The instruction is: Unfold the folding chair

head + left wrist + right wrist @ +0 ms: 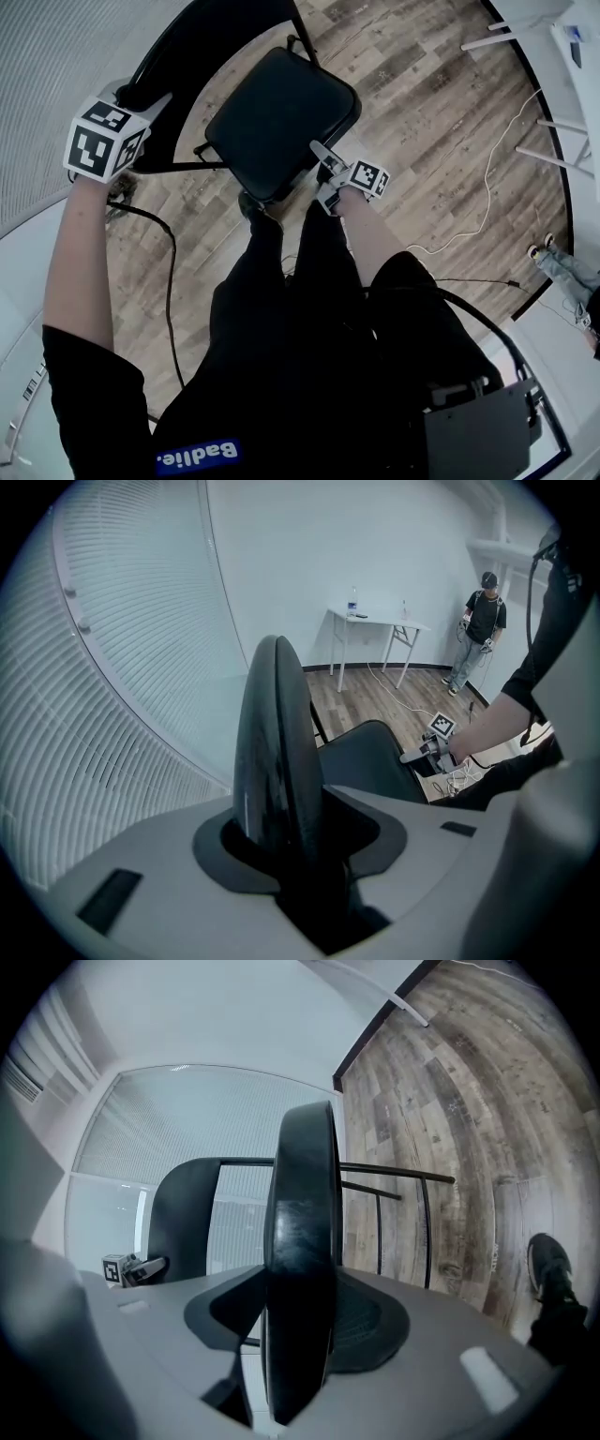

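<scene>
Chair (pixel 281 117) back (pixel 277 742) clamped in left gripper (pixel 139 96), seat (pixel 300 1241) edge between right gripper's (pixel 323 176) opening jaws. Cable (pixel 170 272) by the feet, table (pixel 375 622) beyond.

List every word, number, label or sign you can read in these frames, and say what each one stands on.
Blue patch on the person's dark top: white print on a person's tag, not read off.
Left cube and right cube: black-and-white square markers only, no letters or numbers.
Striped sticker at the head view's lower left edge: too small to read.
Nothing else legible in any view.
</scene>
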`<act>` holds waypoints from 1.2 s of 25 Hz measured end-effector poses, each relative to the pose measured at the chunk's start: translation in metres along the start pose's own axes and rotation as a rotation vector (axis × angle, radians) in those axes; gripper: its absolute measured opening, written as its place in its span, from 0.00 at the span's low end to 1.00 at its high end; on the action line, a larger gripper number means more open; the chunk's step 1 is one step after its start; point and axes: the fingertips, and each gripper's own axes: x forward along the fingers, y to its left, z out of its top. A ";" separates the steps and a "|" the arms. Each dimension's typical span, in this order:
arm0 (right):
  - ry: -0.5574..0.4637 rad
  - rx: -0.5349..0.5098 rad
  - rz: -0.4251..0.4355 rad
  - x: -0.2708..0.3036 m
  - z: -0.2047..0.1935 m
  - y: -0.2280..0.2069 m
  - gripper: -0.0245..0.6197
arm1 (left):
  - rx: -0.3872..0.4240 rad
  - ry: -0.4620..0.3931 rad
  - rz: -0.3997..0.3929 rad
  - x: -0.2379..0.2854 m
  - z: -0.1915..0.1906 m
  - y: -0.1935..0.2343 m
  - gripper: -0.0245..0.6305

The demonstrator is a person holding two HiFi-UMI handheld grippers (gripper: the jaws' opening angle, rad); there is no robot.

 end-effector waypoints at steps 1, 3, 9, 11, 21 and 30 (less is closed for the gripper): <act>0.002 -0.001 0.005 -0.001 0.000 -0.002 0.32 | 0.000 -0.001 -0.001 0.001 -0.001 0.000 0.24; 0.007 0.004 0.006 -0.003 -0.001 -0.009 0.33 | -0.002 -0.002 -0.005 0.003 -0.002 -0.001 0.24; -0.001 0.030 0.012 -0.014 0.004 -0.034 0.34 | -0.006 -0.004 -0.019 0.015 0.002 -0.008 0.24; -0.007 0.036 0.017 -0.017 0.004 -0.040 0.34 | -0.010 -0.006 -0.023 0.017 0.003 -0.009 0.24; -0.036 0.060 -0.009 -0.031 0.002 -0.080 0.36 | -0.020 -0.014 -0.045 0.031 -0.003 -0.019 0.24; -0.073 0.094 -0.019 -0.043 0.006 -0.117 0.39 | -0.029 -0.023 -0.058 0.046 -0.003 -0.026 0.24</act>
